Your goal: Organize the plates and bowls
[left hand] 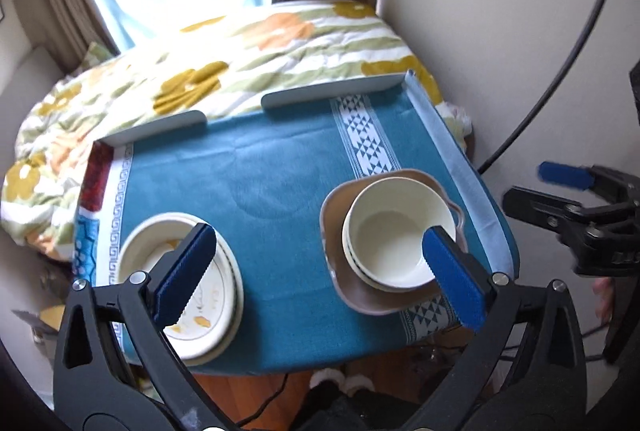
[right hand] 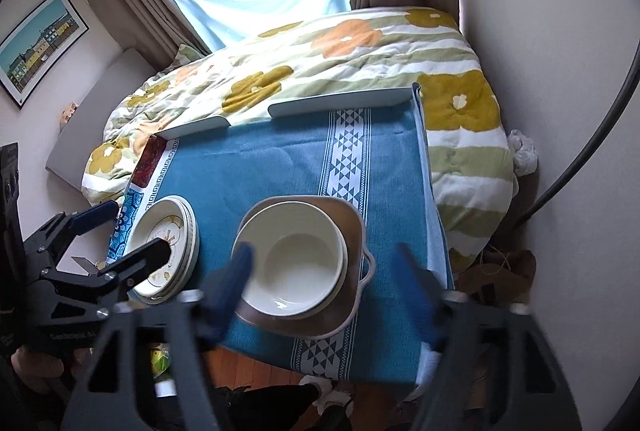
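Left wrist view shows the sorting looking close to finished: the cream bowls [left hand: 394, 239] sit nested inside a brown-rimmed dish [left hand: 348, 295] on the right of the cloth-covered counter [left hand: 256, 167], and the floral plates [left hand: 192, 283] lie stacked on the left, well apart from them. Nothing loose shows elsewhere on the cloth, so little seems left beyond perhaps squaring the piles. Both tools hang above the near edge, tilted downward. Left tool [left hand: 316, 271] has its blue pads spread wide and grips nothing; right tool [right hand: 324, 291], blurred, is likewise spread and empty, straddling the bowls from above
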`<state>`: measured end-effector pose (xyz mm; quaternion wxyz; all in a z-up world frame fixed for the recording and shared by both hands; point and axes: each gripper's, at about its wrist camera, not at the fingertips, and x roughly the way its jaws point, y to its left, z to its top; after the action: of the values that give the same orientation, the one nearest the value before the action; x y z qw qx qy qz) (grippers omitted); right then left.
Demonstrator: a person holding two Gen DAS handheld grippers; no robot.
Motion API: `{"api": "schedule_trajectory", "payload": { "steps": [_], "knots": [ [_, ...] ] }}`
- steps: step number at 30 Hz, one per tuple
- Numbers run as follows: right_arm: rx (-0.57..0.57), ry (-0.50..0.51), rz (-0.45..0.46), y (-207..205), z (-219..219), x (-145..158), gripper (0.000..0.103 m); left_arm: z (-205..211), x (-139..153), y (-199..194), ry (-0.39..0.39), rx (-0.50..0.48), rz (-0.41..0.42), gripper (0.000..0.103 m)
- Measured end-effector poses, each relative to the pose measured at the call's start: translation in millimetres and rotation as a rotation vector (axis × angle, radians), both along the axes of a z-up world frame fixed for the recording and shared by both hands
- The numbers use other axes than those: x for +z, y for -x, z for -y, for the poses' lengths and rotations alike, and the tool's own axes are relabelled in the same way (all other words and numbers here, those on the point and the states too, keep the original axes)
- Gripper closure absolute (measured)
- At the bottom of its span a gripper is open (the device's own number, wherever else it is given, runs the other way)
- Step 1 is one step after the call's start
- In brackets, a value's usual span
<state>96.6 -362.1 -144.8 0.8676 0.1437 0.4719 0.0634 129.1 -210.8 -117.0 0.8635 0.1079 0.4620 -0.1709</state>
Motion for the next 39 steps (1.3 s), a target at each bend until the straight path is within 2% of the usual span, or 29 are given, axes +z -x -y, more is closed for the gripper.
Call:
{"api": "schedule_trajectory", "payload": {
  "steps": [2,4,6,10,16,18,20,25,26,30,34,36,39],
  "knots": [
    [0.032,0.013,-0.037,2,3,-4,0.000,-2,-8,-2,-0.028,-0.036,-0.055,0.000],
    [0.057,0.079,-0.128,0,2,-16,0.000,-4,-22,-5,-0.055,-0.059,-0.117,0.001],
    [0.073,0.161,-0.173,1,-1,-28,0.000,-6,-39,-8,-0.074,-0.073,-0.178,0.001],
    [0.073,0.234,-0.254,0,-1,-53,0.000,-7,-73,-20,-0.086,-0.082,-0.290,0.001],
    [0.132,0.251,-0.358,-21,-7,-84,0.001,-3,-112,-36,-0.109,-0.109,-0.404,0.003],
    [0.154,0.277,-0.401,-32,-12,-94,0.019,0,-124,-41,-0.123,-0.124,-0.446,0.005],
    [0.184,0.281,-0.434,-39,-16,-105,0.029,4,-134,-43,-0.127,-0.145,-0.473,0.007],
    [0.246,0.266,-0.490,-50,-25,-127,0.042,11,-149,-53,-0.132,-0.182,-0.516,0.026],
    [0.257,0.255,-0.497,-52,-25,-130,0.047,14,-152,-54,-0.130,-0.190,-0.527,0.029],
    [0.293,0.186,-0.511,-55,-25,-147,0.069,26,-165,-52,-0.105,-0.236,-0.566,0.052],
    [0.302,0.134,-0.499,-54,-24,-155,0.078,36,-174,-47,-0.079,-0.272,-0.581,0.075],
    [0.302,0.117,-0.485,-51,-22,-158,0.079,41,-178,-42,-0.074,-0.283,-0.572,0.081],
    [0.289,0.077,-0.462,-47,-18,-161,0.082,44,-180,-36,-0.090,-0.283,-0.547,0.083]
  ]
}}
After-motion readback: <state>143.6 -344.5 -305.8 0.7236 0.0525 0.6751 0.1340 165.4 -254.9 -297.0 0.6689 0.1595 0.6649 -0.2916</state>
